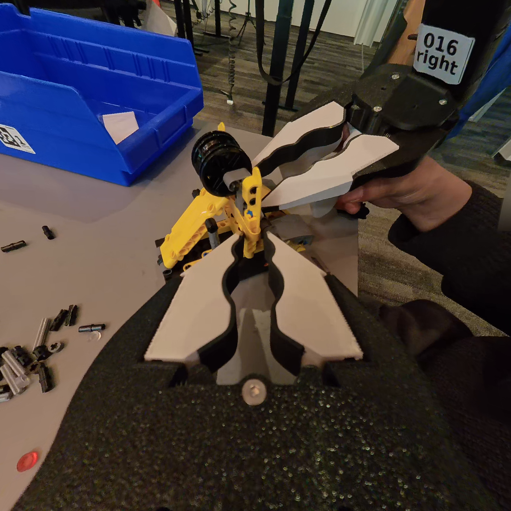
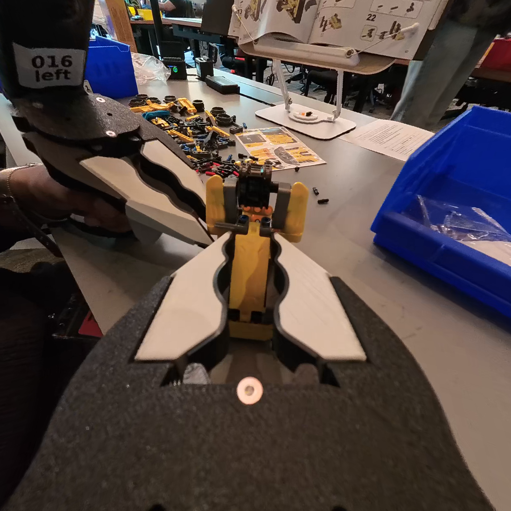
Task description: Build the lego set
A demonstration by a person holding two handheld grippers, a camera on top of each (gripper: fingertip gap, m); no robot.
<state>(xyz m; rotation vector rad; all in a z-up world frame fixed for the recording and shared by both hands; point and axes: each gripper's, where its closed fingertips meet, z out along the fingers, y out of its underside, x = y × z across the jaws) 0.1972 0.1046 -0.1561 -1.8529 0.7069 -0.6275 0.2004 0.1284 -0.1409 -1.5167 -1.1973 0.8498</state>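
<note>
A yellow toy-brick vehicle model (image 1: 193, 224) with a black wheel (image 1: 221, 163) is held above the grey table (image 1: 83, 262). My left gripper (image 1: 252, 236) is shut on an upright yellow beam (image 1: 250, 243) of the model. My right gripper (image 1: 261, 188) reaches in from the upper right, held by a hand (image 1: 401, 199), and grips the model from the other side. In the right wrist view my right gripper (image 2: 251, 235) is shut on the model's yellow body (image 2: 249, 279). My left gripper (image 2: 208, 226) meets the model's left side there.
A blue bin (image 1: 110, 91) stands at the back left, with loose black and grey pins (image 1: 41, 345) and a red round piece (image 1: 27, 461) nearby. The right wrist view shows another blue bin (image 2: 456, 207), a pile of parts (image 2: 188, 130), a sticker sheet (image 2: 279, 149) and an instruction book on a stand (image 2: 331, 27). My two grippers' fingertips are within a few centimetres of each other.
</note>
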